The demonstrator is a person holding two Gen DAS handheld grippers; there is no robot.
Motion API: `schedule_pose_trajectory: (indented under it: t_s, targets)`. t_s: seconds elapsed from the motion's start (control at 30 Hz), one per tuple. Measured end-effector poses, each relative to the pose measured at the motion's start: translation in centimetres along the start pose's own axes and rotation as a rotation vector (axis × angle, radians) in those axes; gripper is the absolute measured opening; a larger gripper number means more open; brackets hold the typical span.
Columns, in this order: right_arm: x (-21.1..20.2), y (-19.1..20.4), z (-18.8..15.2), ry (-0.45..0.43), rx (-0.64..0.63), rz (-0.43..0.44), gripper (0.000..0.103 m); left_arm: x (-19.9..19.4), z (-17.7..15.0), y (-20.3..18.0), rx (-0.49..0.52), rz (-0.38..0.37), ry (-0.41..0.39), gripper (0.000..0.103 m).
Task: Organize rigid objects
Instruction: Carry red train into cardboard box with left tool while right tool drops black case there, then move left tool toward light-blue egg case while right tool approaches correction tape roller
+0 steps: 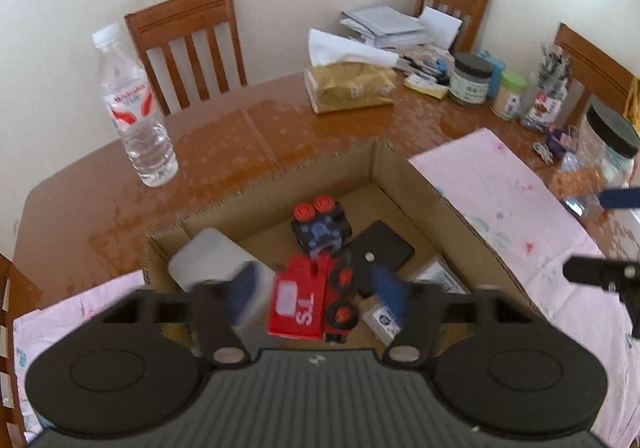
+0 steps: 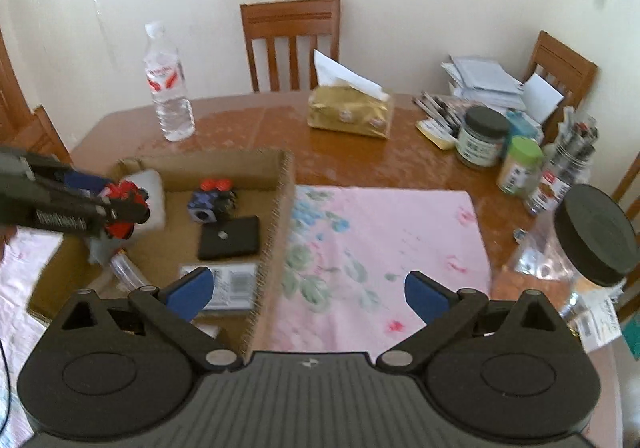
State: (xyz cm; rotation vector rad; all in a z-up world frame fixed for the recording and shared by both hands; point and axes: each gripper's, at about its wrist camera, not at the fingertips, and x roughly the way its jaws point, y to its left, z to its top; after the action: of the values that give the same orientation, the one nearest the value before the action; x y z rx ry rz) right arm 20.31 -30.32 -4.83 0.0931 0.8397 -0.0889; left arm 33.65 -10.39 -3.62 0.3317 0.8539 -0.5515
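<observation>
A cardboard box (image 1: 404,168) stands on the wooden table; it also shows in the right wrist view (image 2: 280,216). My left gripper (image 1: 316,292) is over the box with its blue pads apart, and a red toy truck (image 1: 300,300) lies between them without visible contact. In the box lie a dark toy car with red wheels (image 1: 320,228), a black flat case (image 1: 380,254), a white flat object (image 1: 208,260) and a labelled packet (image 2: 228,284). My right gripper (image 2: 306,294) is open and empty over the pink cloth (image 2: 380,240), right of the box.
A water bottle (image 1: 134,108) stands behind the box on the left. A tissue pack (image 2: 350,110), jars (image 2: 482,136), papers and a pen holder crowd the far right. A black-lidded clear jar (image 2: 592,240) is near my right gripper. Wooden chairs surround the table.
</observation>
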Motion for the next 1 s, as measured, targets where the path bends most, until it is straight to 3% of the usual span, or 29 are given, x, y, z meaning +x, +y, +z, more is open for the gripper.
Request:
schedule_pose_trajectory:
  t_s: [0.03,0.07,0.3,0.47,0.57,0.63,0.77,0.9,1.0]
  targets:
    - [0.0,-0.2,-0.2,0.006,-0.003,-0.003,0.103,-0.5,0.0,0.0,-0.007,0.014,-0.024,0.096]
    - [0.0,-0.3,-0.3,0.013,-0.005,-0.006,0.103,-1.0,0.0,0.1,-0.011,0.024,-0.045,0.097]
    - [-1.3,0.3,-1.2,0.030,-0.009,-0.008,0.103,-4.2,-1.0,0.6,-0.046,0.035,-0.046,0.098]
    - [-1.6,1.2,-3.6,0.003,-0.010,0.013,0.103,-6.2,-4.0,0.6,-0.066,0.091,-0.066,0.099]
    - [-1.3,2.1,-5.0,0.042,0.024,-0.001,0.103,-7.4,-5.9,0.9,-0.096,0.084,-0.062,0.100]
    - [-0.9,2.6,-6.2,0.055,0.019,0.032,0.103,-8.1,-7.2,1.0,-0.100,0.125,-0.063,0.100]
    - [0.3,4.3,-8.1,0.102,0.006,0.030,0.103,-8.9,-9.3,1.7,-0.130,0.133,-0.057,0.100]
    - [1.8,6.3,-9.5,0.149,-0.022,0.020,0.103,-9.4,-11.2,2.2,-0.141,0.194,-0.058,0.100]
    - [2.9,7.5,-10.2,0.155,0.001,0.028,0.103,-9.5,-12.4,3.1,-0.170,0.181,-0.048,0.100]
